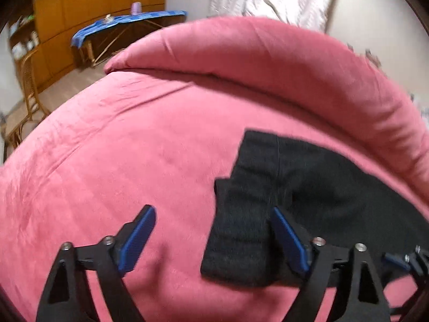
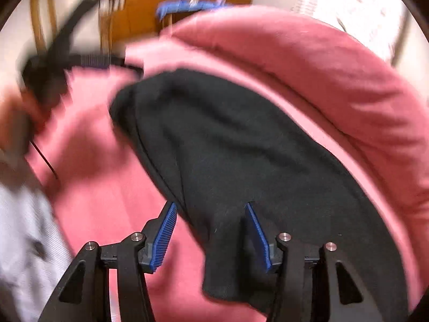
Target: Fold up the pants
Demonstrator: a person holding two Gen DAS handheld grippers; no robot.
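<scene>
The black pants point(image 1: 289, 193) lie folded on a pink bed cover point(image 1: 120, 147), to the right in the left wrist view. My left gripper point(image 1: 211, 236) is open and empty, just above the pants' near left end. In the right wrist view the pants point(image 2: 241, 155) fill the middle. My right gripper point(image 2: 211, 230) is open over their near edge, with cloth between the blue pads point(image 2: 166, 236) but not pinched. The left gripper point(image 2: 53, 64) shows blurred at the upper left there. The right gripper's tip point(image 1: 402, 260) peeks in at the lower right of the left wrist view.
A long pink bolster point(image 1: 268, 56) runs along the far side of the bed. A table with a blue cloth point(image 1: 120, 26), a wicker chair point(image 1: 26, 88) and an orange wardrobe point(image 1: 93, 0) stand beyond the bed. White cloth point(image 2: 24, 230) is at the lower left.
</scene>
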